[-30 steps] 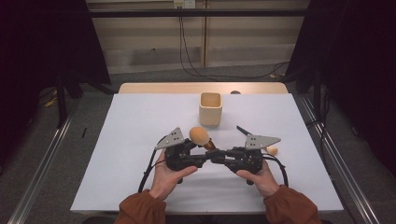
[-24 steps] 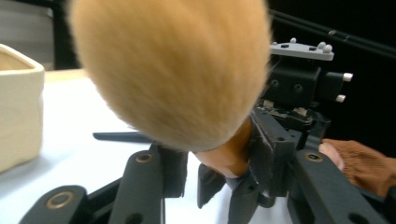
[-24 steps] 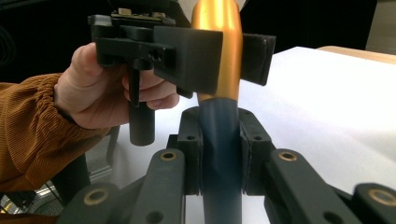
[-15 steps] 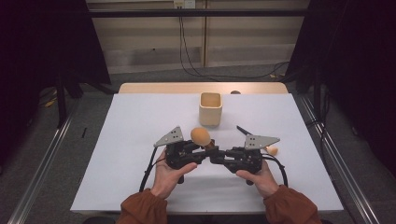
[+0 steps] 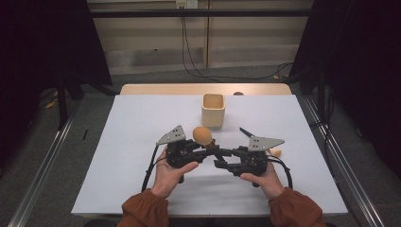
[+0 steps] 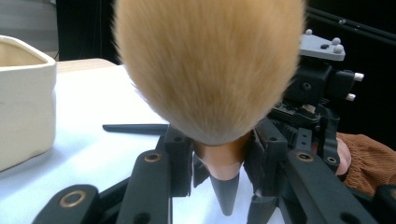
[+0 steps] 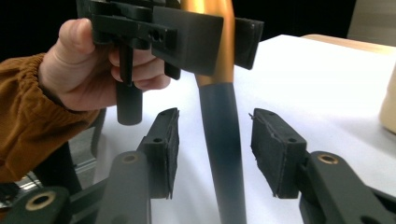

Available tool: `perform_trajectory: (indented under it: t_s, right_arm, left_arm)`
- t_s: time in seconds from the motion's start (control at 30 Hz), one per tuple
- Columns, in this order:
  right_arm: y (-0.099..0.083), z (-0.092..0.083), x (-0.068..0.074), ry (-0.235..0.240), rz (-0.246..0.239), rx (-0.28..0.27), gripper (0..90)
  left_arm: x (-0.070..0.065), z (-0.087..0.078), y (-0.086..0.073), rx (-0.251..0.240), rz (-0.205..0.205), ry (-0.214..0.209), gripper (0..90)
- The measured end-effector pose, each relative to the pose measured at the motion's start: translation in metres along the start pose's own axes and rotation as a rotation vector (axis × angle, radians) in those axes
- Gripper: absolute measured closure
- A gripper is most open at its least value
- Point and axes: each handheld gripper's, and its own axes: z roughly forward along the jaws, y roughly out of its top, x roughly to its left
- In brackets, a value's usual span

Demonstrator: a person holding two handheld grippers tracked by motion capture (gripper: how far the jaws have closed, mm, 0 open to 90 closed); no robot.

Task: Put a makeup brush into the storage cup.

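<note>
a handover of the makeup brush (image 5: pixel 203 135) is in hand, above the desk (image 5: pixel 118 142) midway between its side edges, nearer the front edge than the cream cup (image 5: pixel 213 109). the left gripper (image 5: pixel 201 146) is clamped on the brush's copper ferrule. the right gripper (image 7: pixel 215 149) has just been opening, and its pads (image 7: pixel 275 149) stand apart on either side of the dark handle without touching it. next, i judge, the right gripper must back away clear of the handle, so the left can carry the brush toward the cup.
</note>
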Motion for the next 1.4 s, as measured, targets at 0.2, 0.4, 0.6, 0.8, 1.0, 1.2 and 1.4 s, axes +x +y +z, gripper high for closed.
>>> perform_trajectory:
  t_s: [0.2,0.4,0.6,0.8,1.0,1.2,1.4]
  right_arm:
    - [0.0,-0.002,-0.001,-0.053,0.023,0.045,23.1]
    - [0.002,-0.011,0.0,-0.082,0.024,0.037,7.8]
    - [0.003,-0.024,-0.002,-0.141,0.043,0.011,9.4]
    - [-0.003,-0.035,-0.002,-0.257,0.044,0.012,9.5]
    - [-0.01,-0.049,0.002,-0.323,0.052,0.005,5.1]
    - [-0.019,-0.068,0.004,-0.366,0.049,-0.031,3.2]
    - [-0.03,-0.085,0.009,-0.448,0.029,-0.049,0.8]
  left_arm:
    - [0.003,-0.005,0.004,0.005,0.007,0.02,65.4]
    - [0.007,-0.008,0.005,0.016,0.019,0.047,65.3]
    - [0.013,-0.012,0.007,0.03,0.023,0.073,65.4]
    - [0.016,-0.016,0.012,0.038,0.037,0.097,65.4]
    - [0.019,-0.023,0.022,0.028,0.044,0.125,65.4]
    - [0.025,-0.03,0.027,0.035,0.051,0.146,65.4]
    - [0.031,-0.031,0.037,0.055,0.067,0.161,65.4]
